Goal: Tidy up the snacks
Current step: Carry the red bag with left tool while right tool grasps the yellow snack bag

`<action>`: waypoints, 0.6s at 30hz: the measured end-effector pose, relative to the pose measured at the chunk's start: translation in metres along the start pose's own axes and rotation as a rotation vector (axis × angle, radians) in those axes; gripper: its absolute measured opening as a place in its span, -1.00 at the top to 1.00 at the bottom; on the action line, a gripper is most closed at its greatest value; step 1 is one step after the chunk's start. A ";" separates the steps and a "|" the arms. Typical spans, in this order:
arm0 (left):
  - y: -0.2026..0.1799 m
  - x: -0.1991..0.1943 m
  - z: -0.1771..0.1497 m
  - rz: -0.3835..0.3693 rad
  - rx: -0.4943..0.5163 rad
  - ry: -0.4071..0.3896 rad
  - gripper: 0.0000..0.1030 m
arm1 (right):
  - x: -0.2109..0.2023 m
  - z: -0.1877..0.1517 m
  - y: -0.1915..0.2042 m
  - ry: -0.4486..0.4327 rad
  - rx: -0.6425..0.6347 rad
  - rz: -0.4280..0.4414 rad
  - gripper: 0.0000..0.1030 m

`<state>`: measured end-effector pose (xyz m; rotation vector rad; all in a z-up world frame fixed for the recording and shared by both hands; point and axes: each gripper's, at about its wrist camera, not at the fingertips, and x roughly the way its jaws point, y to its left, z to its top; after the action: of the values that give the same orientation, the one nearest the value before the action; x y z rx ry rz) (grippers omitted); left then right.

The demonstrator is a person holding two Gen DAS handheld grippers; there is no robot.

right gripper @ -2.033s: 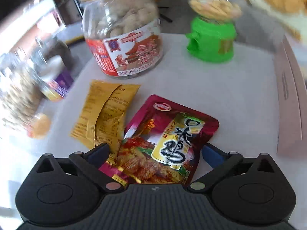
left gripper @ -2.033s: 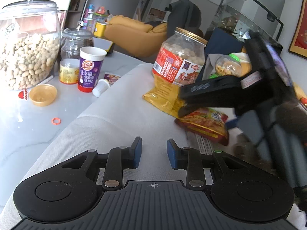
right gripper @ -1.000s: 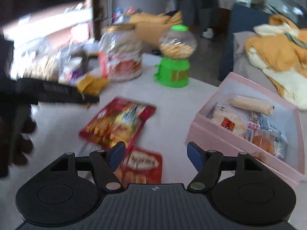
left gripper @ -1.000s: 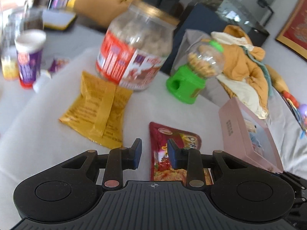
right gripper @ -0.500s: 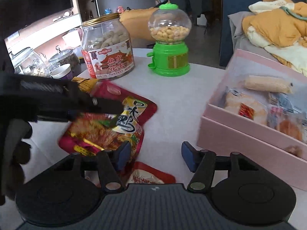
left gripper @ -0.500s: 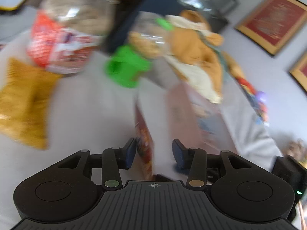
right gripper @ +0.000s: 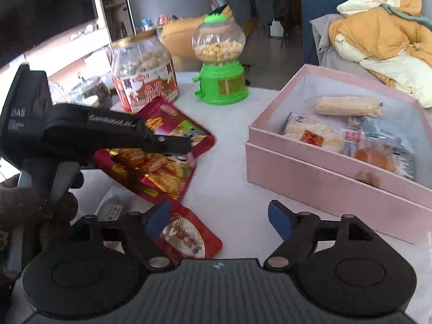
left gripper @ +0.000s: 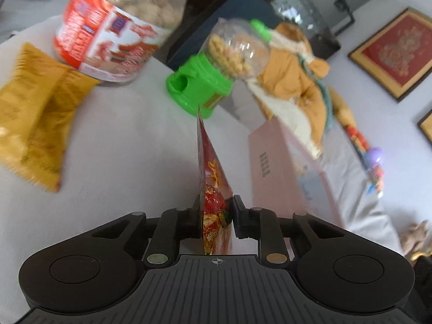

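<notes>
My left gripper (left gripper: 216, 210) is shut on a dark red snack pouch (left gripper: 212, 178), held edge-on above the white table. In the right wrist view the same pouch (right gripper: 162, 159) hangs from the left gripper (right gripper: 186, 145), left of the pink box (right gripper: 324, 172). The box is open and holds several wrapped snacks (right gripper: 348, 129). My right gripper (right gripper: 220, 218) is open and empty, low over the table. A small red packet (right gripper: 189, 240) lies just under its left finger. A yellow snack bag (left gripper: 35, 124) lies at the left in the left wrist view.
A big jar with a red label (right gripper: 145, 75) and a green candy dispenser (right gripper: 221, 64) stand at the back of the table. The pink box's side (left gripper: 272, 172) is to the right of the held pouch. A white paper slip (right gripper: 113, 208) lies near the left hand.
My left gripper has closed on the red pouch and lifted it off the table, carrying it right toward the pink box. My right gripper has stayed open and nearly still.
</notes>
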<state>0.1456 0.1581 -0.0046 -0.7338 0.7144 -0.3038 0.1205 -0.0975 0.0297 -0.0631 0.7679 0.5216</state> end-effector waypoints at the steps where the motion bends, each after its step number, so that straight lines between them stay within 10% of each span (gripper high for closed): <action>1: 0.002 -0.011 -0.003 -0.018 -0.018 -0.021 0.53 | -0.005 -0.001 0.000 -0.004 -0.002 -0.001 -0.58; 7: 0.021 -0.110 -0.028 0.031 -0.055 -0.197 0.53 | -0.008 0.006 0.010 0.008 -0.033 -0.003 -0.60; 12: 0.049 -0.177 -0.042 0.238 -0.116 -0.290 0.53 | 0.014 0.040 0.049 0.041 -0.049 0.077 -0.60; 18: 0.064 -0.206 -0.061 0.234 -0.155 -0.308 0.53 | 0.082 0.093 0.115 0.130 -0.018 0.146 -0.70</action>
<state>-0.0453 0.2736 0.0189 -0.8139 0.5267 0.0792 0.1757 0.0607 0.0569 -0.0581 0.8994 0.6685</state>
